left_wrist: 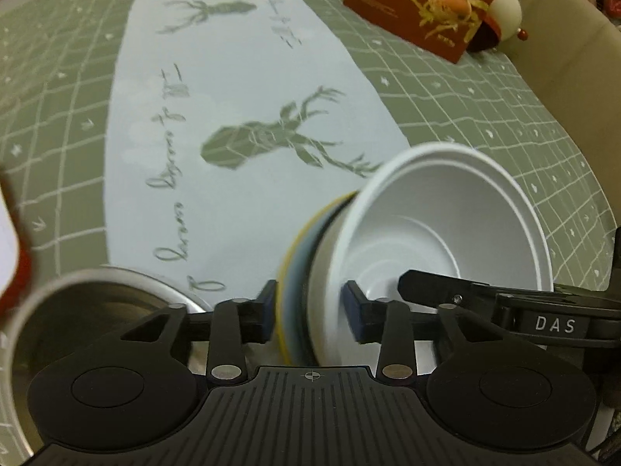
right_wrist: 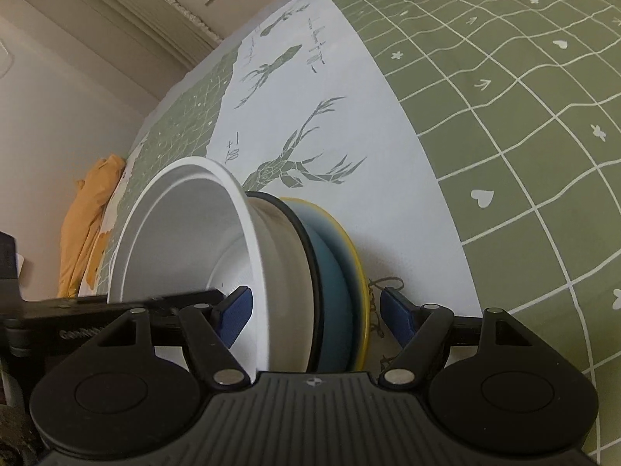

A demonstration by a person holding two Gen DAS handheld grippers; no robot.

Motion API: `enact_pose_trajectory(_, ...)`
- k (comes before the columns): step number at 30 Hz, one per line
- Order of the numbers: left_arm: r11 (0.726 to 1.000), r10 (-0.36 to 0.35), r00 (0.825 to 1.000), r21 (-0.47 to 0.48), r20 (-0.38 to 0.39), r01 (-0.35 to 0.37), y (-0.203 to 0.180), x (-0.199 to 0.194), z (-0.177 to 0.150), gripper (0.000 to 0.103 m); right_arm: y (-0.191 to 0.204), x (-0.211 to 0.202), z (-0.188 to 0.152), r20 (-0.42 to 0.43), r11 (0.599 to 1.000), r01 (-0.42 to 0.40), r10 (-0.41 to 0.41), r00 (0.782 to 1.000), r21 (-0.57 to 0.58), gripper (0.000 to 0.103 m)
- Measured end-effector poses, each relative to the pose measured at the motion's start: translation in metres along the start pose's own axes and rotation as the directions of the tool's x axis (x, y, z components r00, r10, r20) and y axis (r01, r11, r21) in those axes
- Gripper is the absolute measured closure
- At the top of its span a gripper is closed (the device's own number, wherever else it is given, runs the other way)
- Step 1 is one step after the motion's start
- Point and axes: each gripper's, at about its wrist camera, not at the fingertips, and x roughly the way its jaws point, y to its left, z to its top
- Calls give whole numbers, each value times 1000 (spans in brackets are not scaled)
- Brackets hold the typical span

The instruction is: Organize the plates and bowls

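Note:
A stack of dishes stands close over the deer-print tablecloth: a white bowl (left_wrist: 446,213) (right_wrist: 182,225) nested in a grey bowl (right_wrist: 283,272), on a blue plate (right_wrist: 333,283) and a yellow plate (right_wrist: 359,256) (left_wrist: 289,248). My left gripper (left_wrist: 310,310) straddles the stack's near edge, one pad by the yellow rim and the other inside the white bowl, with no clear press. My right gripper (right_wrist: 316,310) straddles the opposite edge, open. One of its pads is inside the bowl, and a strip of cloth shows between the other pad and the yellow rim.
A steel bowl (left_wrist: 89,310) sits close beside the stack in the left wrist view. A red printed box (left_wrist: 419,7) and a white round object (left_wrist: 504,4) stand at the table's far end. An orange cloth (right_wrist: 89,217) lies beyond the table edge.

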Motion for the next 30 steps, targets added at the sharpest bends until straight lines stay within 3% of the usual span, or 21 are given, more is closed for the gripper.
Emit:
enact_pose_trajectory(4, 1000, -7, 1000, 2, -9, 7, -3, 5, 0, 51, 1, 1, -1, -28, 1000, -26, 26, 999, 0, 29)
enact_pose_trajectory(10, 1000, 6, 1000, -8, -11, -6, -6, 3, -1, 51, -8, 5, 0, -88, 993, -101, 107, 990, 68, 29)
enact_pose_trajectory(20, 998, 47, 996, -47, -71, -50, -18, -5, -9, 51, -18, 3, -5, -85, 985, -110, 121, 989, 130, 29)
enact_pose_trajectory(30, 978, -57, 998, -203, -16, 53, -1, -22, -37, 51, -2, -10, -16, -54, 988, -70, 78, 995, 140, 27)
